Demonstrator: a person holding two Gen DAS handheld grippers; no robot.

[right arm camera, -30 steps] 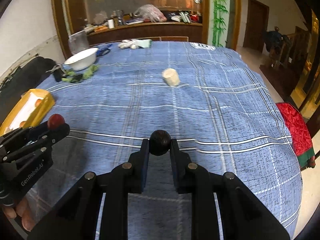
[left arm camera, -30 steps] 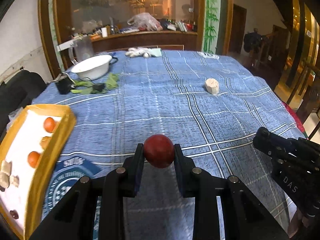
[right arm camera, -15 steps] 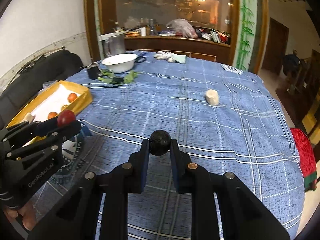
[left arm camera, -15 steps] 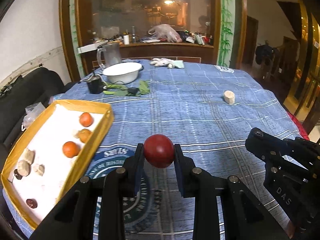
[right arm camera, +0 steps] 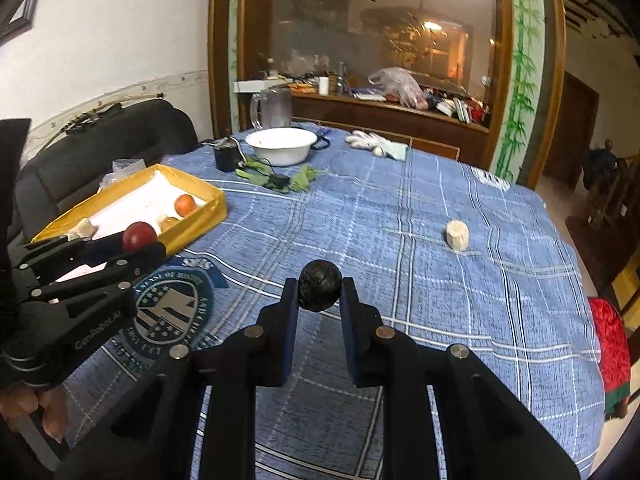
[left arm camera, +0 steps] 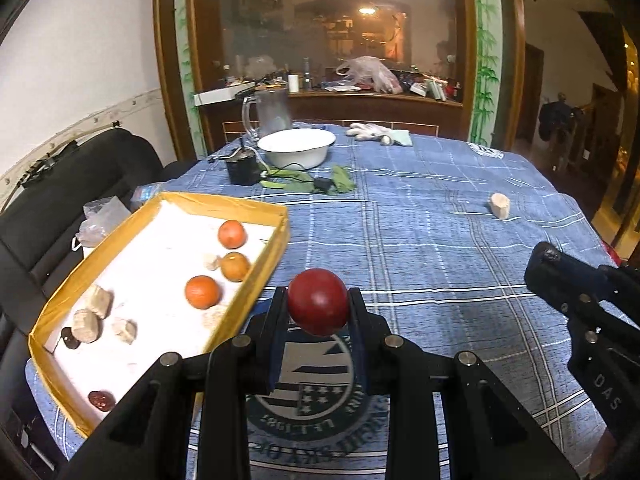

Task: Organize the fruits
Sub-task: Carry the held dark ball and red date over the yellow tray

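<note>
In the left wrist view, the left gripper (left arm camera: 318, 306) sits at lower centre, its two black fingers clamped on a round, smooth red fruit (left arm camera: 318, 302) held above the blue plaid tablecloth (left arm camera: 420, 248). To the left of it lies the shallow yellow-rimmed tray with a white floor (left arm camera: 256, 280). Only this view shows the tray's full contents: three orange round fruits (left arm camera: 202, 291) near its right wall, several pale beige chunks (left arm camera: 85, 325) toward the lower left, and two small dark red fruits (left arm camera: 101, 401) near the bottom edge. The right gripper (left arm camera: 549, 264) enters at the right edge, but what it carries is not visible here.

The right wrist view supplies that: the right gripper (right arm camera: 320, 294) at lower centre is closed around a rough, black round fruit (right arm camera: 320, 286). The left gripper (right arm camera: 140, 246) appears at the left of the frame with the red fruit (right arm camera: 139, 236), close to the tray's near wall (right arm camera: 192, 226). A lone pale beige cylindrical piece (right arm camera: 457, 235) stands on the cloth at the right, well apart from the tray. A white enamel bowl (right arm camera: 281, 145) rests at the upper centre.
</note>
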